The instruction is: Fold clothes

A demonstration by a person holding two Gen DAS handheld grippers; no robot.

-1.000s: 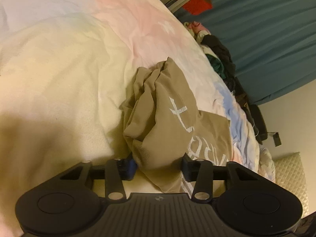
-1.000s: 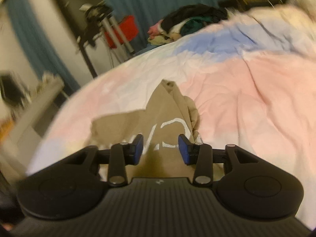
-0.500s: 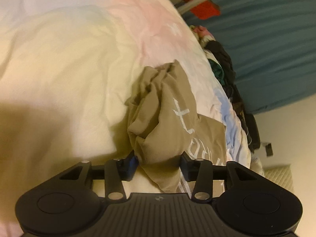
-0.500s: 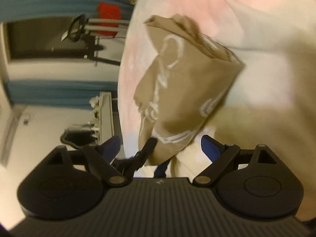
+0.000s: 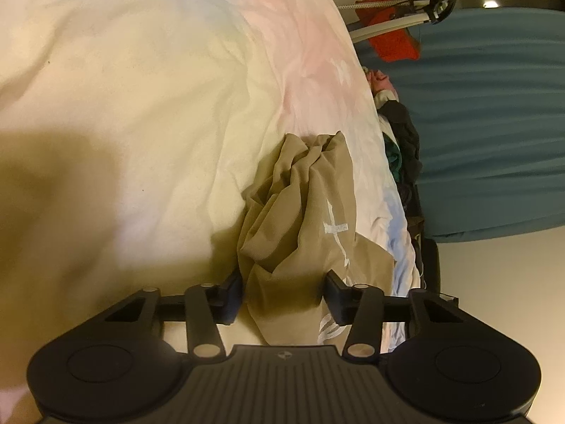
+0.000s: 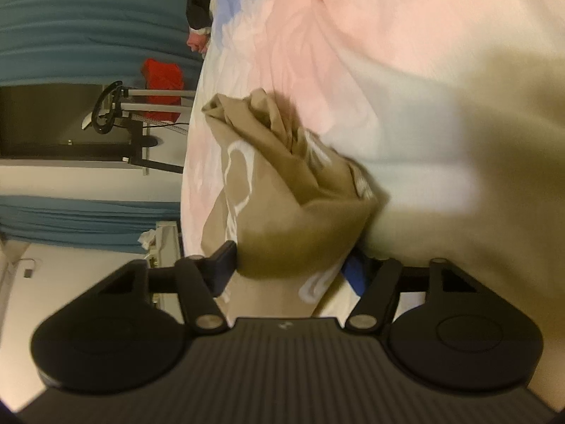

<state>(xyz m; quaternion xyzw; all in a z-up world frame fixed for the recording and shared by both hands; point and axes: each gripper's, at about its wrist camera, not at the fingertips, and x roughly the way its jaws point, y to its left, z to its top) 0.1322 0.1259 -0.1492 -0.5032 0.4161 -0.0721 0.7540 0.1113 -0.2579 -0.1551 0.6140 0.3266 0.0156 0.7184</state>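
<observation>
A tan t-shirt with white lettering (image 5: 300, 219) lies bunched on the pastel bedspread (image 5: 141, 106). My left gripper (image 5: 282, 291) has its jaws wide apart around the near end of the shirt; the cloth fills the gap and touches both pads. In the right wrist view the same shirt (image 6: 282, 194) is bunched up, and my right gripper (image 6: 289, 265) also stands with jaws apart around a thick fold of it. Whether either gripper pinches the cloth is not clear.
A pile of dark and coloured clothes (image 5: 402, 141) lies at the bed's far edge by a blue curtain (image 5: 494, 123). A metal rack with a red item (image 6: 141, 106) stands beside the bed. The bedspread (image 6: 388, 53) stretches wide around the shirt.
The right gripper rolled sideways and moved in over the shirt, its jaws now around a fold. The left gripper stayed around the shirt's end while the view shifted slightly.
</observation>
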